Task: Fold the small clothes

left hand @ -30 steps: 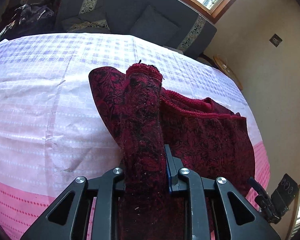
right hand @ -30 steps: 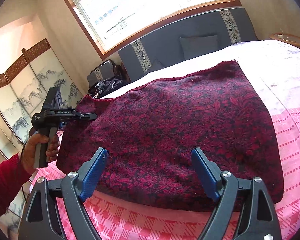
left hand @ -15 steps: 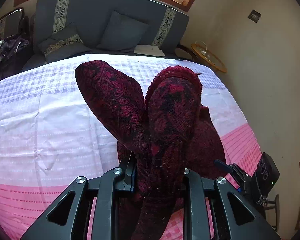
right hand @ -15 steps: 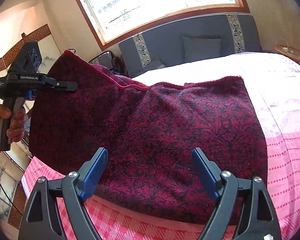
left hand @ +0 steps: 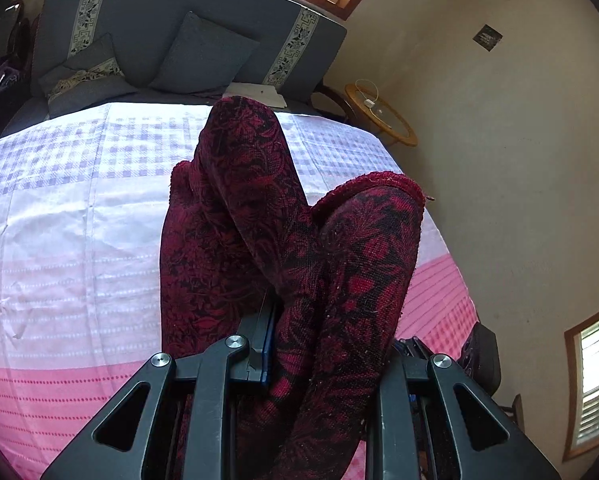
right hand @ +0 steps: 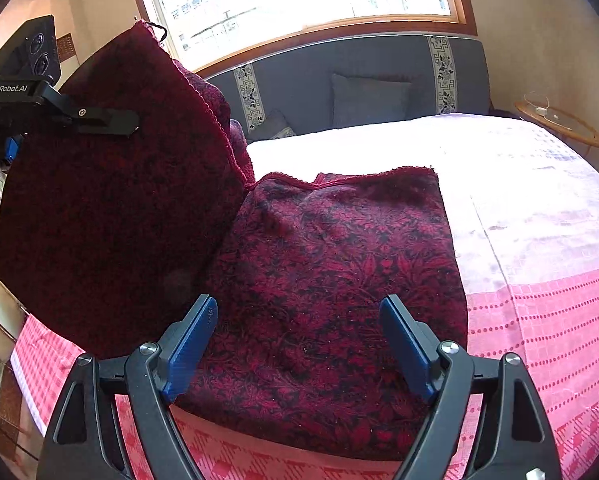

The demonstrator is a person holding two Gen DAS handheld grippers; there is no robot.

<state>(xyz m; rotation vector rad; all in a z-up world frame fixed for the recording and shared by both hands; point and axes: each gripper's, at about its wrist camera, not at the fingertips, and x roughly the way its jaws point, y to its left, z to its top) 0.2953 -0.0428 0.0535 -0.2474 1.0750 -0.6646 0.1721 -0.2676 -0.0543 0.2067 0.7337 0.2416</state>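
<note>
pink bedspread (right hand: 539, 280) | left hand-held gripper (right hand: 111, 120) lifts cloth (right hand: 339, 280) edge | right hand-held gripper (right hand: 299, 344) agape

A dark red garment (right hand: 331, 280) with a black floral weave lies partly flat just ahead of the right gripper's spread jaws. Its left portion stands lifted, pinched between the left gripper's closed jaws, bunching in thick folds (left hand: 299, 240) before them.
</note>
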